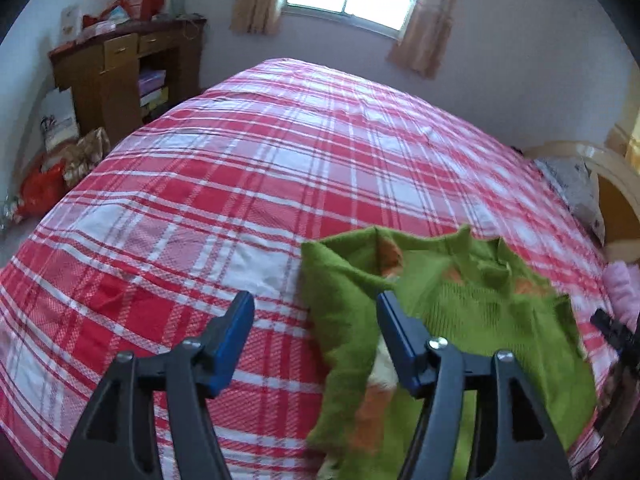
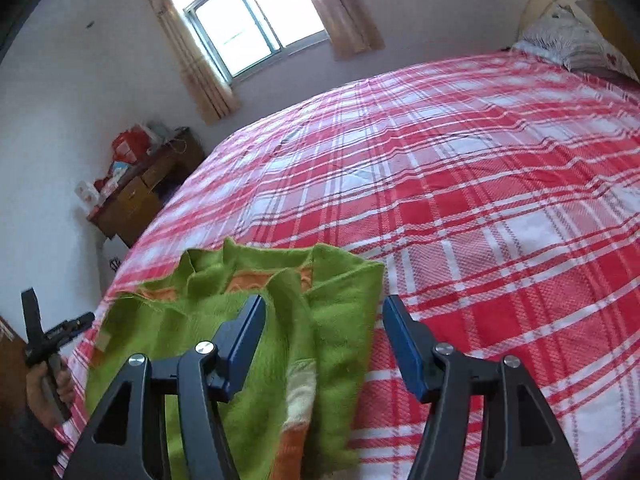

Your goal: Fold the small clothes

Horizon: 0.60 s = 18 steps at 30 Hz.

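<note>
on the plaid bed (image 1: 208, 184) the green sweater (image 1: 452, 304) lies rumpled (near my edge); my left gripper (image 1: 316, 340) and right gripper (image 2: 324, 340) gape empty, so i'd pinch matching corners evenly.

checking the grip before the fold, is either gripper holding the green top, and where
Nothing is held. Left gripper and right gripper both stand open above the green sweater, pads clear.

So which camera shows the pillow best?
The right wrist view: the pillow lies in full sight at the head of the bed, pattern and all. The left wrist view catches only a blurry sliver of it at the right edge.
</note>
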Motion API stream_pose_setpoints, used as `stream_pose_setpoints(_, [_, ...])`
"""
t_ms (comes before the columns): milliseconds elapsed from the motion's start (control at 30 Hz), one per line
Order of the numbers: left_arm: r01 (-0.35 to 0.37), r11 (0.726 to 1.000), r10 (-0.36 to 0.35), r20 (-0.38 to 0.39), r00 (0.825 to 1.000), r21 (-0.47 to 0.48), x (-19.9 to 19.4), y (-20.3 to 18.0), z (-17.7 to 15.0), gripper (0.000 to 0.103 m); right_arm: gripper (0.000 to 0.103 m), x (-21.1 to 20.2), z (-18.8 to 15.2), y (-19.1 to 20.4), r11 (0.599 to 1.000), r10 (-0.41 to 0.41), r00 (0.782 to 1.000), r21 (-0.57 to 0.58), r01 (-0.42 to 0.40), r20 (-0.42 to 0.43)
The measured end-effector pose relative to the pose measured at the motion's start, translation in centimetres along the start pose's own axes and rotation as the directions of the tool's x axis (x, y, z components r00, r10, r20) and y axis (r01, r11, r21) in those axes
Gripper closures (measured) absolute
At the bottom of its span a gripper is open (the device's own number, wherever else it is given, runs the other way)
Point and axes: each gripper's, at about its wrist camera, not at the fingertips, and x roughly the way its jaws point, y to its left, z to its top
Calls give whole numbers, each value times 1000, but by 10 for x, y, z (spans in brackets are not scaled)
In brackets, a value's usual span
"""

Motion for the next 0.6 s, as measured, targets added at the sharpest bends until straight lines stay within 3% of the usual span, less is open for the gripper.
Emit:
stream_pose_setpoints(167, [19, 992, -19, -2, 1000, 129, 6, -30, 1, 37, 41, 3, -3, 11, 997, 6, 999, -81, -9, -39])
stream_pose_setpoints(267, [4, 969, -2, -6, 1000, 246, 16, -57, 2, 37, 41, 10, -2, 17, 992, -12, 998, -122, 5, -54])
stream_pose_setpoints(333, [-14, 965, 21, -22, 1000, 261, 29, -65, 6, 37, 42, 21, -2, 21, 988, -29, 996, -151, 17, -82])
stream_pose_setpoints(400, [-36, 957, 52, -49, 997, 289, 45, -72, 7, 51, 62, 34, -5, 24, 983, -62, 991, -182, 39, -121])
stream_pose_setpoints(467, [-29, 952, 53, -70, 996, 303, 55, -74, 6, 98, 84, 46, -10, 29, 974, -83, 983, -222, 45, -164])
stream_pose_setpoints(533, [-22, 956, 41, -58, 997, 294, 52, -72, 7, 97, 99, 49, -15, 38, 956, -110, 982, -285, 61, -156])
stream_pose_setpoints(600, [-1, 962, 6, -16, 1000, 274, 38, -69, 8, 98, 99, 41, -15, 45, 944, -115, 986, -321, 71, -118])
